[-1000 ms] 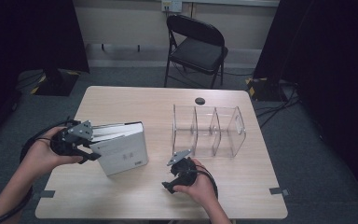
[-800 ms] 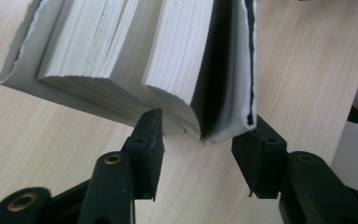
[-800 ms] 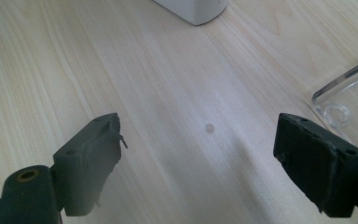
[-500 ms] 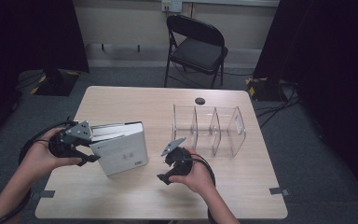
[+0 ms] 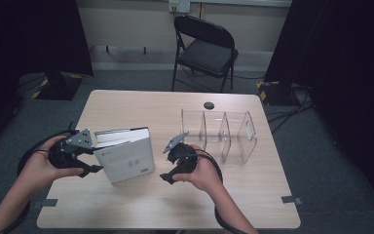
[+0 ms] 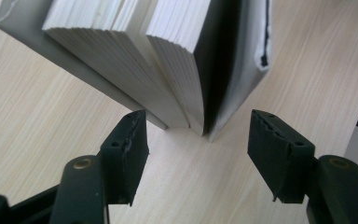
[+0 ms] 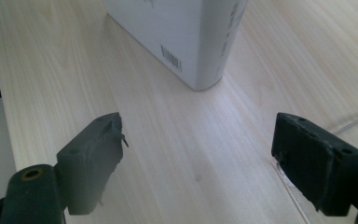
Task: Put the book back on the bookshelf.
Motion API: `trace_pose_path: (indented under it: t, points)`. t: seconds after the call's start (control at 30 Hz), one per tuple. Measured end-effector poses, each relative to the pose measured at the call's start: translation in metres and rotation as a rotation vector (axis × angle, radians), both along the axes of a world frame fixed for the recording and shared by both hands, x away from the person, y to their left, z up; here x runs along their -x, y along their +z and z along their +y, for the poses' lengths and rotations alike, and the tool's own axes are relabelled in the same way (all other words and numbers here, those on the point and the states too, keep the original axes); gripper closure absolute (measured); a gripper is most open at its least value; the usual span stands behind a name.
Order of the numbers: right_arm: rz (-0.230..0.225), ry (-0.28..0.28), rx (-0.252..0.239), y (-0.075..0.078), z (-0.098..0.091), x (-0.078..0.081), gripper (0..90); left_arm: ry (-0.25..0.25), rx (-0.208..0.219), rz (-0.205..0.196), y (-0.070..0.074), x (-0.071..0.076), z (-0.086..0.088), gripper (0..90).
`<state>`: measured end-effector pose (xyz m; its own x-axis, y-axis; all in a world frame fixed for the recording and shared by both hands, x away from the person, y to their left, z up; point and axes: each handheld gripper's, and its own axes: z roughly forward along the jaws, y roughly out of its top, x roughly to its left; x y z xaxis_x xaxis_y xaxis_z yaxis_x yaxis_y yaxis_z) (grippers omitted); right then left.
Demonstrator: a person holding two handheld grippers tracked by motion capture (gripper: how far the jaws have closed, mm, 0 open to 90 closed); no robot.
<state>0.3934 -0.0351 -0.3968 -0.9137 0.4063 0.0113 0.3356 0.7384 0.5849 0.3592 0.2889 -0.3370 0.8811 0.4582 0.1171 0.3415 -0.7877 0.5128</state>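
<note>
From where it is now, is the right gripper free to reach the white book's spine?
Probably yes. The right gripper stands open, and bare table lies between its jaws and the upright white book, whose spine corner faces it.

Book (image 5: 126, 158) has a white cover with small dark print and a black barcode, pages are cream. Desk (image 5: 141, 105) is pale wood with fine grain lines. Divider rack (image 5: 224, 136) is see-through clear. Both grippers are black, left gripper (image 5: 88, 158) and right gripper (image 5: 168, 163) each with a grey top plate. Chair (image 5: 207, 48) is black.

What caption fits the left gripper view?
Open left gripper faces a standing white book's fanned page edges on the wooden table.
</note>
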Motion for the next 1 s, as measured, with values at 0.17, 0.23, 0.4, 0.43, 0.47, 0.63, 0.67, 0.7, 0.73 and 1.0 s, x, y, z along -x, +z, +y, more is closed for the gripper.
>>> trace_pose_path:
  t: [0.17,0.23,0.4,0.43,0.47,0.63,0.67,0.7,0.73,1.0]
  points:
    - [-0.009,0.005,-0.008,0.013,0.004,-0.004,15.9,0.001,0.004,0.001,-0.003,0.001,-0.001,37.5]
    - [-0.011,0.013,-0.012,0.017,0.005,-0.005,16.1,0.004,0.007,-0.006,-0.004,0.001,-0.001,37.0]
    - [-0.029,0.023,-0.002,0.027,0.009,-0.009,16.1,0.011,0.008,-0.007,-0.006,0.002,0.001,36.5]
    - [-0.027,0.017,-0.003,0.031,0.010,-0.009,16.1,0.012,0.011,0.000,-0.007,0.001,0.002,36.4]
    - [-0.027,0.018,-0.004,0.033,0.011,-0.010,16.1,0.016,0.019,-0.003,-0.008,0.002,0.002,36.3]
    - [-0.037,0.039,0.003,0.042,0.016,-0.012,16.4,0.011,0.012,0.003,-0.011,0.002,0.002,35.9]
    - [-0.040,0.045,0.010,0.046,0.019,-0.013,16.4,0.011,0.017,0.011,-0.012,0.002,0.003,35.9]
    - [-0.035,0.043,0.019,0.048,0.020,-0.013,16.4,0.013,0.019,0.008,-0.013,0.002,0.003,35.8]
    - [-0.037,0.046,0.017,0.049,0.021,-0.013,16.4,0.013,0.016,0.010,-0.014,0.002,0.003,35.8]
    - [-0.041,0.054,0.030,0.062,0.032,-0.015,16.4,0.020,0.016,0.007,-0.018,0.003,0.003,34.6]
